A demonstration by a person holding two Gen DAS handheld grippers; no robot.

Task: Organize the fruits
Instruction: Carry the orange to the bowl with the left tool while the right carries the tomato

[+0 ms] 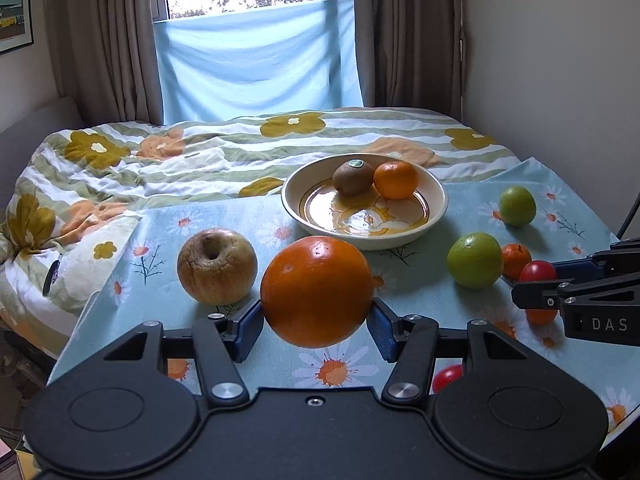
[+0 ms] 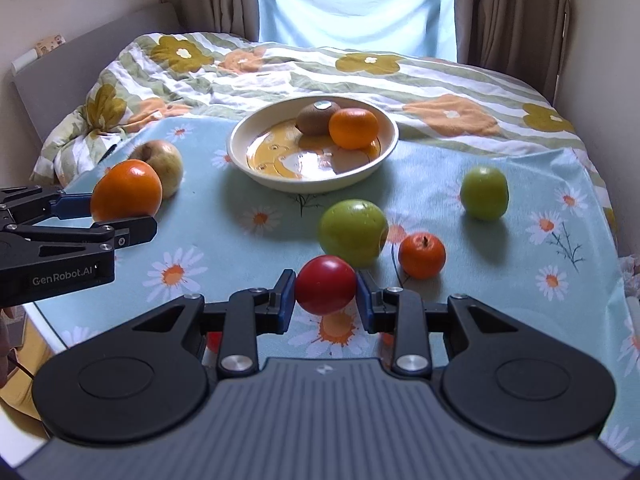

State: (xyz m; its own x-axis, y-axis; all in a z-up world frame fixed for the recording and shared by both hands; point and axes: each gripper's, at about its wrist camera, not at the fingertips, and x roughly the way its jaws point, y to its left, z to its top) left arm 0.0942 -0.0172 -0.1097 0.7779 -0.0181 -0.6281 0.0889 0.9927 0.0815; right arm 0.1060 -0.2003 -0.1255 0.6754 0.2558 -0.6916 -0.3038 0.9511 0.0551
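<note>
The left gripper has its blue fingers clamped on a large orange, held just above the table with its daisy-print cloth. The right gripper grasps a red tomato between its fingers, also near the front of the table.

One bowl stands at the far middle of the table and holds two fruits touching each other: one kiwi and one small orange.

Loose on the cloth lie one wrinkled brownish apple at the left, just beside the held orange, and two green apples: the larger in the middle, the smaller farther right, well apart. One small orange-red fruit sits just beside the larger green apple. Another red fruit peeks out behind the left gripper's body, mostly hidden.

A floral quilt covers the bed behind the table.
</note>
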